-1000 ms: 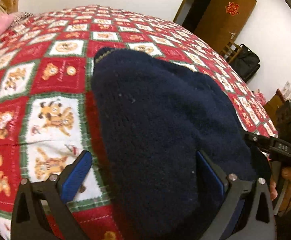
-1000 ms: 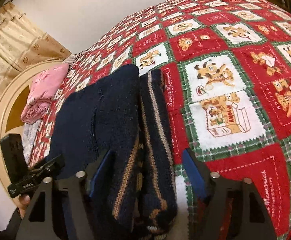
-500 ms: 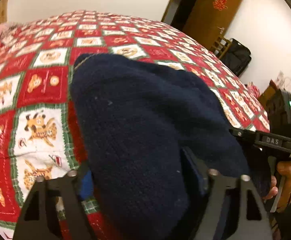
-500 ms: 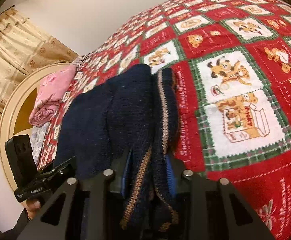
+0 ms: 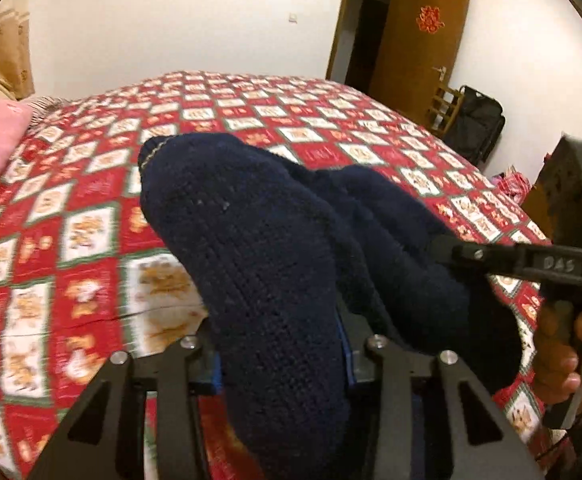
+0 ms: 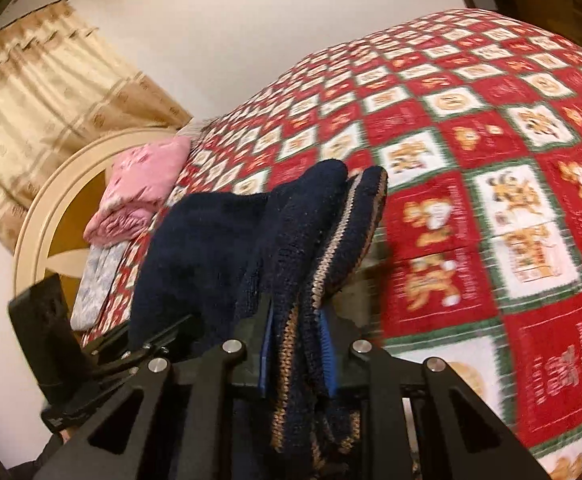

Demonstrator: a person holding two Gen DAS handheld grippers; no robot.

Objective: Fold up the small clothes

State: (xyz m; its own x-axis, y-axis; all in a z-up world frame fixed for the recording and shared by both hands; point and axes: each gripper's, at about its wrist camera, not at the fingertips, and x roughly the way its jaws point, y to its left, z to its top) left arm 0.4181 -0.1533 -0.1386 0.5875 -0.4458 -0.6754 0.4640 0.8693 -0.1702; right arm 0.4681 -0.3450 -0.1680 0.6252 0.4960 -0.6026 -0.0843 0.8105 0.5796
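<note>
The dark blue knit sweater (image 5: 259, 264) is lifted up above the bed, held at its near edge by both claws. The left claw (image 5: 281, 360) is squeezed tight on a thick fold of the sweater, and the wool bulges up and over its blue pads. The right claw (image 6: 297, 354) is pinched on the striped edge of the sweater (image 6: 319, 256), where thin tan lines run along the dark knit. Its blue fingers (image 6: 328, 350) press the layers together from both sides. In the left view, the right claw shows from the side (image 5: 531, 264), with a hand (image 5: 559, 356) gripping its handle. The far end of the sweater droops down toward the red blanket (image 5: 91, 216), which has squares with little animal pictures on it. The blanket (image 6: 511, 208) covers the whole bed. A pink pillow (image 6: 139, 184) sits at the head of the bed by the round cream headboard (image 6: 47, 216). Gold curtains (image 6: 51, 92) hang behind it. A brown door (image 5: 415, 40) stands open past the far side of the bed, and a black bag (image 5: 475, 128) leans near it.
</note>
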